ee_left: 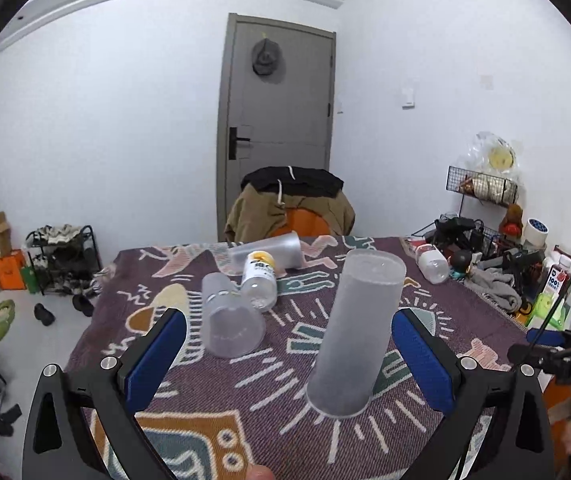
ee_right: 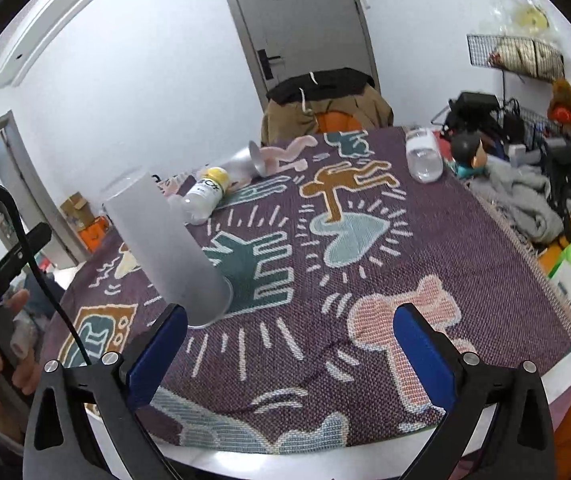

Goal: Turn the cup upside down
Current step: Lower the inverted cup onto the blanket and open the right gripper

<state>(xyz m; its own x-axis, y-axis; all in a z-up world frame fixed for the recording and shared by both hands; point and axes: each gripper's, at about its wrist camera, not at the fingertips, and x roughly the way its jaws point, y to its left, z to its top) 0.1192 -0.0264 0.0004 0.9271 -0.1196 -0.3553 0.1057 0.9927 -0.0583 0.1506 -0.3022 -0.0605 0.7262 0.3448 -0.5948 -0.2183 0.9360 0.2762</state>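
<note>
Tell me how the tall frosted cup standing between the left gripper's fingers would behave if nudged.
The tall frosted cup is narrow and high, so it would probably tip rather than slide on the woven cloth. It looks like thin, empty plastic, so likely light. Once down, its round wall would probably roll, like the cup lying on its side.

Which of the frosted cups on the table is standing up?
The tall frosted cup between the left gripper pads; the other two cups lie on their sides.

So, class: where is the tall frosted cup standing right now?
In the left wrist view the tall frosted cup stands upside down on the patterned cloth, between the open left gripper fingers, nearer the right finger.
</note>
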